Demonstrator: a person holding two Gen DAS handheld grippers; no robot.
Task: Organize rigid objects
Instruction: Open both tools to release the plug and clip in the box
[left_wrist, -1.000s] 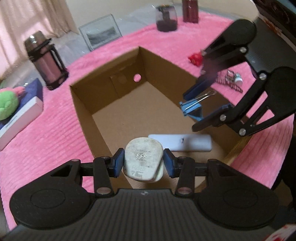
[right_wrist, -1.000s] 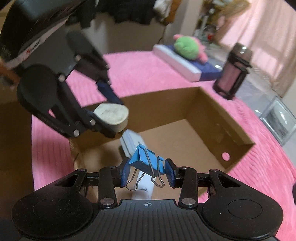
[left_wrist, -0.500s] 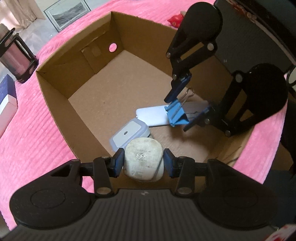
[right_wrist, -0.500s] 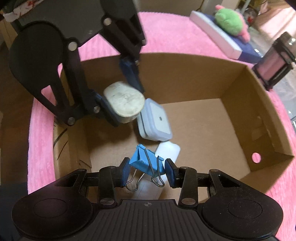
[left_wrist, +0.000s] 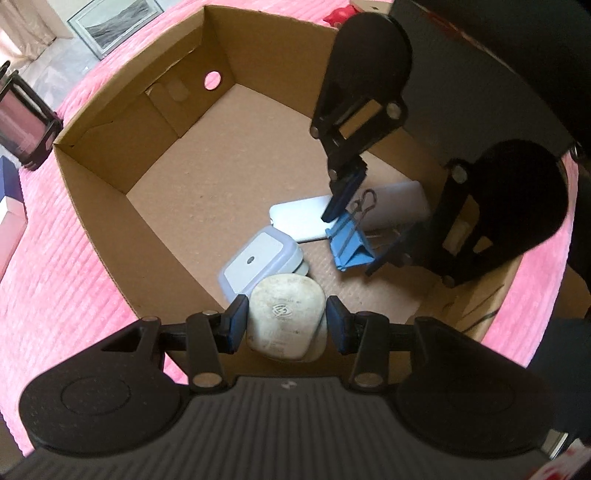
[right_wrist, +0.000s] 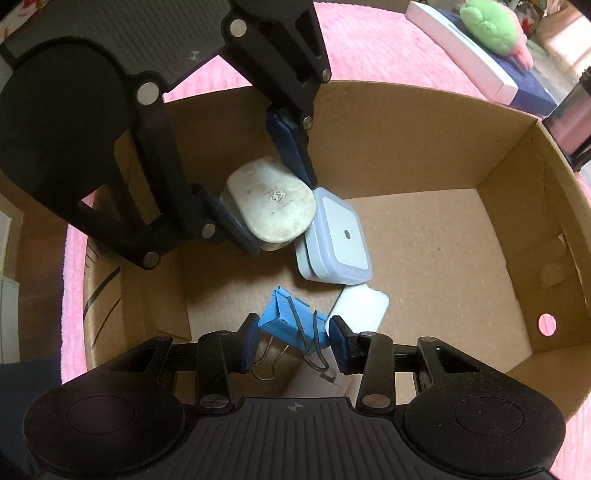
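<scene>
While both tools point steeply down into the cardboard box (left_wrist: 92, 173), the left hand-held gripper (left_wrist: 285, 324) is clenched on a worn off-white plug (left_wrist: 286, 317), its blue pads pressing the plug's two sides, low inside the box near the wall at six o'clock in the left wrist view. The right hand-held gripper (right_wrist: 293, 341) is grasping a blue binder clip (right_wrist: 291, 323) by its body, wire handles trailing toward the camera; in the left wrist view the clip sits at about three o'clock of the plug. Next out, on the box floor: a pale grey-blue square adapter (left_wrist: 258, 258), lying just beyond the plug at twelve o'clock and partly under it. Beyond that, at about one o'clock: a flat white rectangular device (left_wrist: 303, 218), flat on the floor beneath the clip. Far wall of the box: one round hole (left_wrist: 213, 79). Outside the box: pink ribbed bedding (left_wrist: 40, 288) all round; at ten o'clock a dark-framed flask (left_wrist: 22, 129); at eleven o'clock a framed picture (left_wrist: 114, 26). In the right wrist view, at one o'clock, a green plush toy (right_wrist: 487, 24).
</scene>
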